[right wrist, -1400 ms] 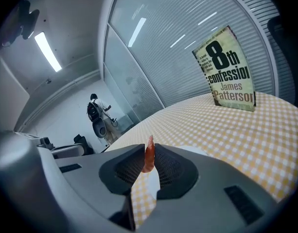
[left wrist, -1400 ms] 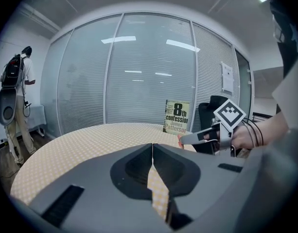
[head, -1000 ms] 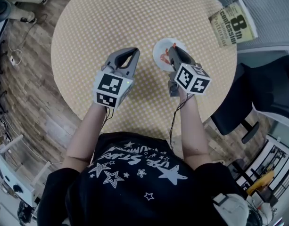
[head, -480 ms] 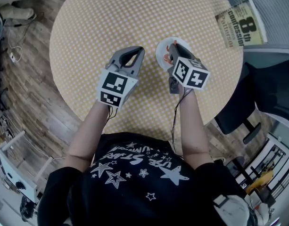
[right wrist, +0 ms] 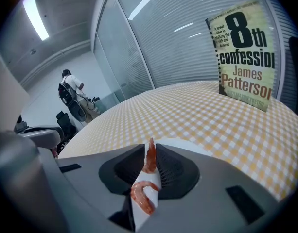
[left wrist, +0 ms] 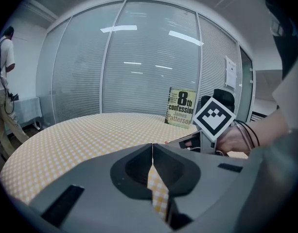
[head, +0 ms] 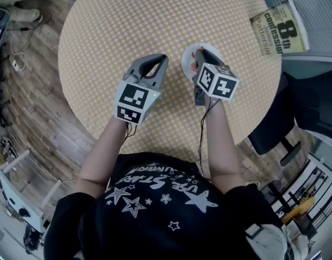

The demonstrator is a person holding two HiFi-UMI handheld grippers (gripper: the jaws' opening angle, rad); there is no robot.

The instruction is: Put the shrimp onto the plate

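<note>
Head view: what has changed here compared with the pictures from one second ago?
Nothing clearly moved; only the camera's framing shifted a little. The right gripper stays shut on the shrimp over the plate, and the left gripper stays shut and empty beside it.

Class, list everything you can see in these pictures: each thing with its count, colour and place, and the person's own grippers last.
table: one, round, yellow-and-white checked cloth, middle of the head view
plate: one, white, on the table under the right gripper
shrimp: one, orange-pink, between the right gripper's jaws, over the plate
book: one, pale green cover with black print, at the table's far right edge
office chair: one, black, right of the table
floor: wood planks, left of the table
left gripper: one, grey, shut, empty, left of the plate
right gripper: one, grey, shut on the shrimp
</note>
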